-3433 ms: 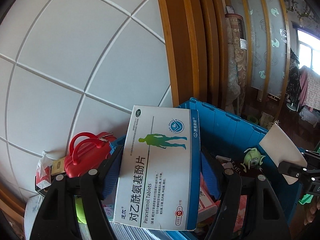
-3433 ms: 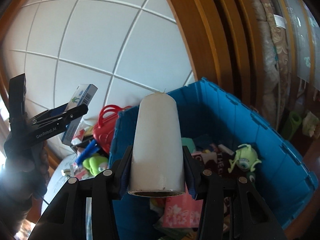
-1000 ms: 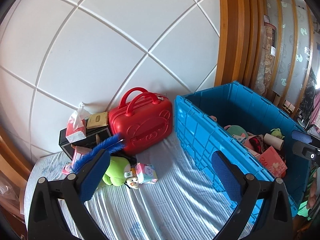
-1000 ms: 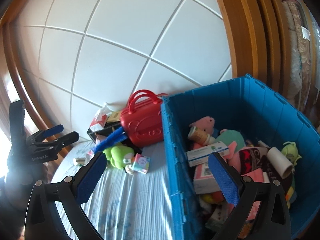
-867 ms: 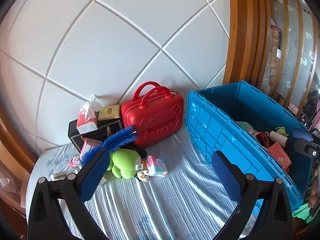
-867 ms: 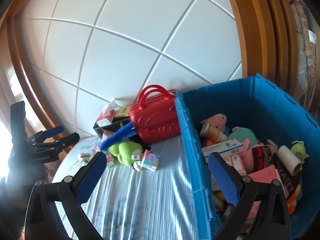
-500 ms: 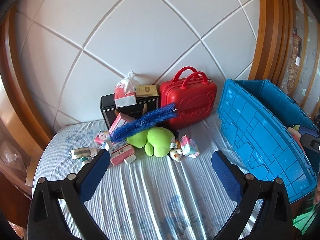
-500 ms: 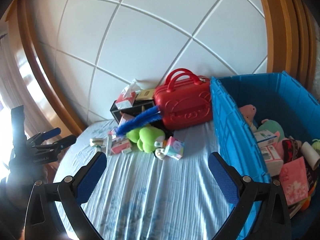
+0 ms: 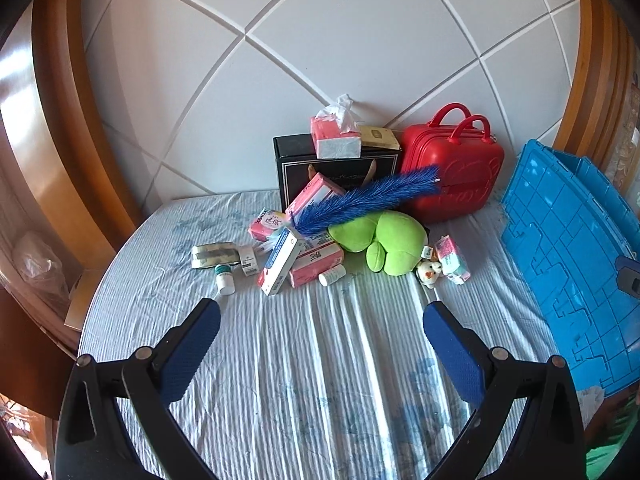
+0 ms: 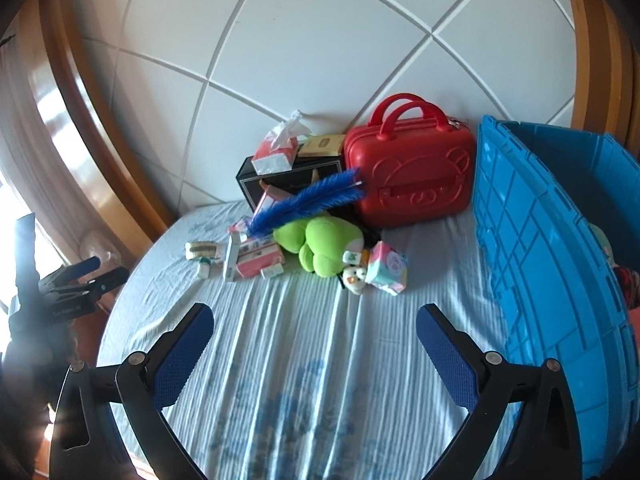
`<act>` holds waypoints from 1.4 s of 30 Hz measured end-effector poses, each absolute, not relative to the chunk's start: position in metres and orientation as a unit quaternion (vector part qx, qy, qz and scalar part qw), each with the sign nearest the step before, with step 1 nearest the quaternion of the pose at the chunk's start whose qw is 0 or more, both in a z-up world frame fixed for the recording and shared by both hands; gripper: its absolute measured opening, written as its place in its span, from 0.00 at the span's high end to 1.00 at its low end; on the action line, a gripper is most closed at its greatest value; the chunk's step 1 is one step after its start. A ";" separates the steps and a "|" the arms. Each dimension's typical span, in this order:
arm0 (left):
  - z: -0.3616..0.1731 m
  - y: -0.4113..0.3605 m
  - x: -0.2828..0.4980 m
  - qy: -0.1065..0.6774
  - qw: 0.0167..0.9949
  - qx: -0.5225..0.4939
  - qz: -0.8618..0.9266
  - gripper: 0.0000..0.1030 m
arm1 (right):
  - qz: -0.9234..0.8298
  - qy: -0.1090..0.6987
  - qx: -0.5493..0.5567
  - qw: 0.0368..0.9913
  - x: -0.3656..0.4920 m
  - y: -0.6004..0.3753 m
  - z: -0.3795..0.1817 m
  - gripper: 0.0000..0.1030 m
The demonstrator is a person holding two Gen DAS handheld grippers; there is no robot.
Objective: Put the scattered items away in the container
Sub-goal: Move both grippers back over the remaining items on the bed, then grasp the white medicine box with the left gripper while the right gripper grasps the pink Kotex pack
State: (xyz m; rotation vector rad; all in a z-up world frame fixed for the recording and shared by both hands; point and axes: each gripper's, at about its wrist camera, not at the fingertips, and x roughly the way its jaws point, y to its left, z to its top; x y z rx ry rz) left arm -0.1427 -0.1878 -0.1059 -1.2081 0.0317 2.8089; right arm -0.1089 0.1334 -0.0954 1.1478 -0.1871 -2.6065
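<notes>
1. Presently both tongs, left tongs (image 9: pixel 320 322) and right tongs (image 10: pixel 314 322), hang spread and empty, short of the far clutter.
2. Grabbing the green plush (image 9: pixel 386 242) might drag the blue feather duster (image 9: pixel 366 200) lying across it.
3. Small white bottle (image 9: pixel 332 275) may roll; the blue container (image 9: pixel 568 264) waits right.

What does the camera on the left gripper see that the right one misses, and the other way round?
Only the left wrist view shows the small white bottle with a green cap clearly, standing apart from the boxes. Only the right wrist view looks into the blue crate and catches the other, left gripper at its edge. Both show the red case, blue feather duster, green plush and their own open fingers.
</notes>
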 end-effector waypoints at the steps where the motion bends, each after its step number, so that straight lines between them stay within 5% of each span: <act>1: -0.112 -0.192 -0.147 0.012 0.039 -0.396 0.917 0.00 | -0.902 -0.064 0.403 0.142 -0.114 0.131 -0.103 0.00; 25: -0.313 -0.209 -0.340 0.061 0.031 -0.416 0.907 0.10 | -0.866 -0.059 0.491 0.078 -0.310 0.135 -0.333 0.00; 33: -0.348 -0.206 -0.368 0.061 0.036 -0.426 0.902 0.11 | -0.861 -0.065 0.502 0.054 -0.358 0.148 -0.377 0.00; 37: -0.356 -0.199 -0.376 0.069 0.047 -0.434 0.897 0.23 | -0.861 -0.070 0.502 0.048 -0.368 0.153 -0.387 0.00; 42: -0.355 -0.195 -0.381 0.073 0.052 -0.427 0.900 0.24 | -0.860 -0.080 0.502 0.046 -0.379 0.155 -0.395 0.00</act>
